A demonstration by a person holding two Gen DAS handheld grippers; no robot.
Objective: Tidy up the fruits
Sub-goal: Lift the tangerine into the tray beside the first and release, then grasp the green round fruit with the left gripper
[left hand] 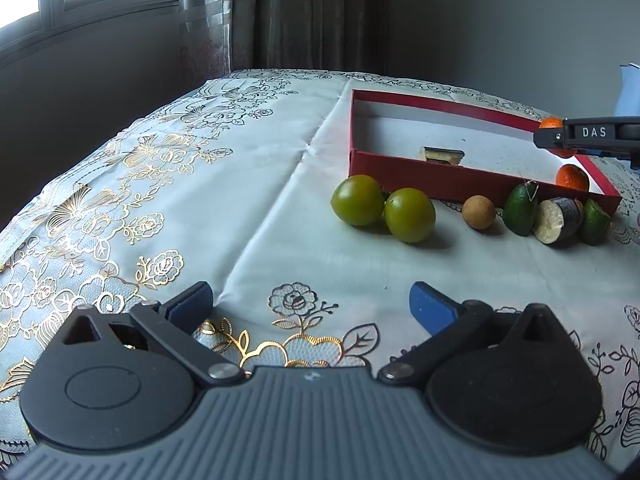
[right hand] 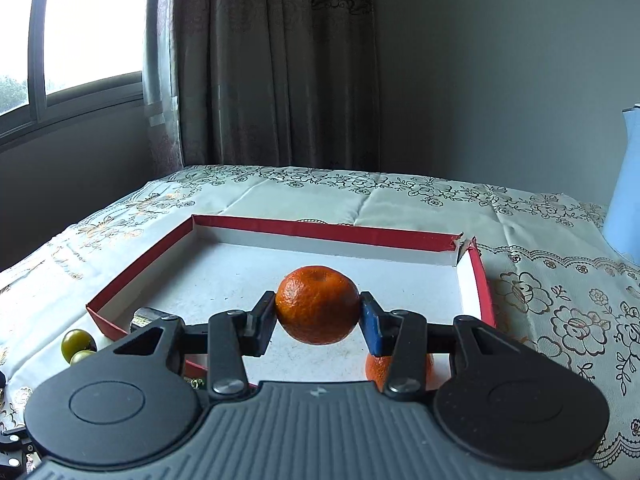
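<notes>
An orange (right hand: 318,304) is clamped between the pads of the right tool (right hand: 318,316) and held above the white floor of the red box (right hand: 440,240), where a second orange (left hand: 572,177) lies. The left tool (left hand: 310,306) is spread wide with nothing in it, above the cloth-covered counter (left hand: 240,184). Two green fruits (left hand: 384,210) are seen touching just outside the box's near wall.

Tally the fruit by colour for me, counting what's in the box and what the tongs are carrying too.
Orange: 2, one held in the right tongs as orange, one in the box as second orange
Round green: 2, and
Dark green: 2, and
Brown: 1
Total: 7
</notes>
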